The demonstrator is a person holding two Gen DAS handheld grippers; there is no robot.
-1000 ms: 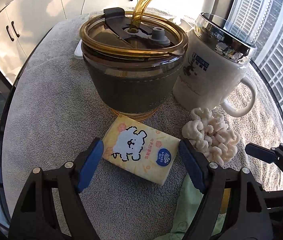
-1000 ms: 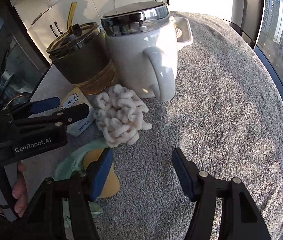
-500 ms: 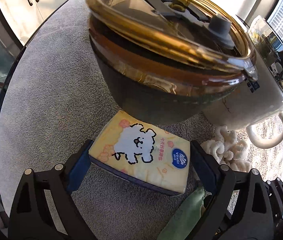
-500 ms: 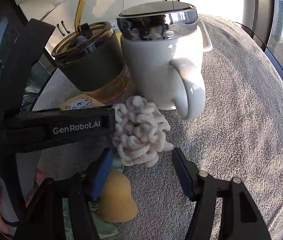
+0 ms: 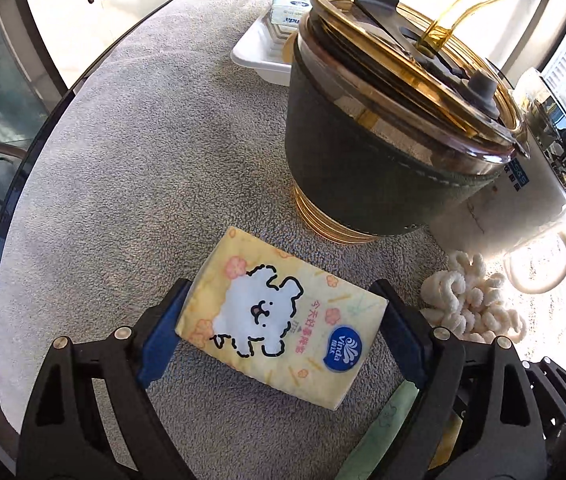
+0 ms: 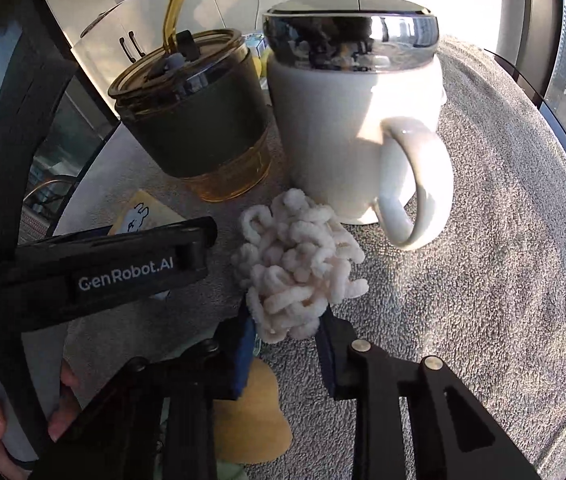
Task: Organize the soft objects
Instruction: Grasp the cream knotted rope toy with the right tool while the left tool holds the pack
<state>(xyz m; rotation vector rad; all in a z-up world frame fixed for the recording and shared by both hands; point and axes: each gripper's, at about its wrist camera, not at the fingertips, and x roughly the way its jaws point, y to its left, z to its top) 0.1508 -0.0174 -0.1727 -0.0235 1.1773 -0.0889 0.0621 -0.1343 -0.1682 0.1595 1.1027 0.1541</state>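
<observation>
Count on the grey towelling surface (image 5: pixel 131 168): one amber lidded tumbler (image 5: pixel 367 152) with one straw (image 5: pixel 467 8); one white mug (image 6: pixel 359 136) with a chrome lid; one yellow tissue pack (image 5: pixel 279 328); one cream chenille bundle (image 6: pixel 295 264); one white tray (image 5: pixel 259 56) holding what appears to be one further tissue pack (image 5: pixel 289 10); one yellow sponge-like piece (image 6: pixel 251 416); one pale green cloth (image 5: pixel 383 436).

Both grippers: black plastic frames w/ triangular cut-outs, silver screws at the pivots, blue pads inside the fingers. Left gripper (image 5: pixel 281 332) reads "GenRobot.AI" in white on its side in the right wrist view. Right gripper (image 6: pixel 285 346) same build. Person's hand (image 6: pixel 11 420) bare, no sleeve seen.
</observation>
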